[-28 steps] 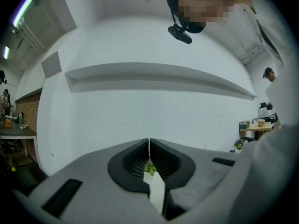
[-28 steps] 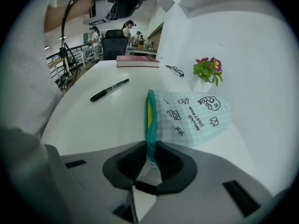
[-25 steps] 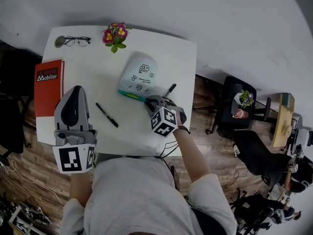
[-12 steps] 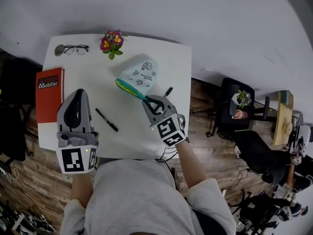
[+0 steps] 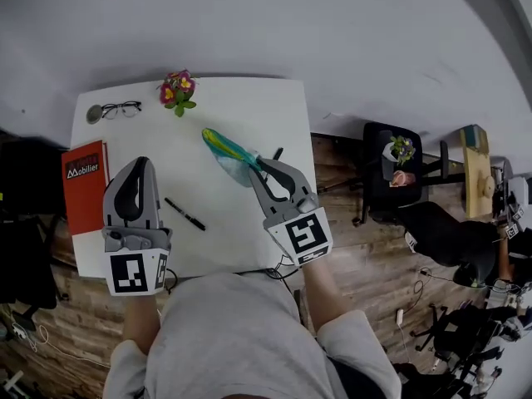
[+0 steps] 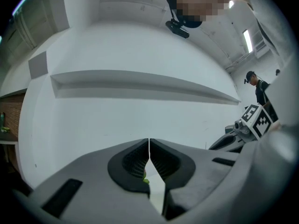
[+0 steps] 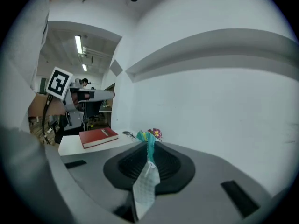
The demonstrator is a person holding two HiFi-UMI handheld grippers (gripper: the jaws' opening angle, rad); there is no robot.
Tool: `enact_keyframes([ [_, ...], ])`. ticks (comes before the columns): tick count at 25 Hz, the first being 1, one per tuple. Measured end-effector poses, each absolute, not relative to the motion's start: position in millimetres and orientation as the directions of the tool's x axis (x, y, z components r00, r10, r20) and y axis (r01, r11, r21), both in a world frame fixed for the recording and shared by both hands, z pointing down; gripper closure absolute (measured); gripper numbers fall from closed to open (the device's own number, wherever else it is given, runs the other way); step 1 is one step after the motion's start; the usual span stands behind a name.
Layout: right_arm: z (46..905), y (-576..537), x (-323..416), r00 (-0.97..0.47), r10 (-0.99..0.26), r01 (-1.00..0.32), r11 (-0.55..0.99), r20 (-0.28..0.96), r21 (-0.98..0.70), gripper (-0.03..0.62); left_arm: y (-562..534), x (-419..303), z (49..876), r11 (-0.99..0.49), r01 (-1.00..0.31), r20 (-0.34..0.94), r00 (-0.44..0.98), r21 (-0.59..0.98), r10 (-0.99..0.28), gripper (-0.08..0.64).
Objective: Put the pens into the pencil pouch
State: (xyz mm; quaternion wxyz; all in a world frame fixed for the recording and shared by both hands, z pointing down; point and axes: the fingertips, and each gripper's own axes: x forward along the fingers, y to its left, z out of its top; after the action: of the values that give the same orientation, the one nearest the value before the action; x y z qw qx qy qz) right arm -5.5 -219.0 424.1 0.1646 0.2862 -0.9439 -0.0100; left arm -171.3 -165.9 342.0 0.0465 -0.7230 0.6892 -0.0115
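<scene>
The pale mint pencil pouch with a teal and yellow zipper edge hangs above the white table, held edge-on. My right gripper is shut on its near end; in the right gripper view the pouch is pinched between the jaws of the right gripper. One black pen lies on the table between the grippers. A second black pen shows partly behind the right gripper. My left gripper hovers at the left, shut and holding nothing; in its own view the left gripper has both jaws touching.
A red book lies at the table's left edge. Glasses and a small flower pot stand at the far side. The table's right edge drops to a wooden floor with a black chair.
The right gripper has lifted the pouch off the table and drawn it up and toward me; the pouch now hangs edge-on. The left gripper has barely moved.
</scene>
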Motion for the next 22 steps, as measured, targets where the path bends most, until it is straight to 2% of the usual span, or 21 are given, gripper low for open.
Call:
enact_keyframes([
  [4, 403.9, -203.0, 0.4, -0.77, -0.593, -0.595, 0.8, 0.233, 0.071, 0.532, -158.6, -168.1, 342.1, -0.114, -0.991, -0.041, 0.117, -0.07, -0.992, 0.532],
  [13, 385.2, -158.2, 7.1, -0.692, -0.702, -0.709, 0.705, 0.167, 0.024, 0.532, -129.0, -163.6, 366.2, -0.296, -0.954, 0.017, 0.295, -0.04, -0.955, 0.532],
  [18, 386.9, -135.0, 7.7, -0.657, -0.734, -0.743, 0.669, 0.171, 0.021, 0.532, -116.1, -160.9, 397.6, -0.418, -0.907, 0.104, 0.413, -0.039, -0.905, 0.532],
  [22, 386.8, -120.0, 9.0, -0.641, -0.749, -0.757, 0.653, 0.169, 0.022, 0.532, -105.5, -152.7, 437.6, -0.538, -0.842, 0.235, 0.518, -0.027, -0.823, 0.531],
])
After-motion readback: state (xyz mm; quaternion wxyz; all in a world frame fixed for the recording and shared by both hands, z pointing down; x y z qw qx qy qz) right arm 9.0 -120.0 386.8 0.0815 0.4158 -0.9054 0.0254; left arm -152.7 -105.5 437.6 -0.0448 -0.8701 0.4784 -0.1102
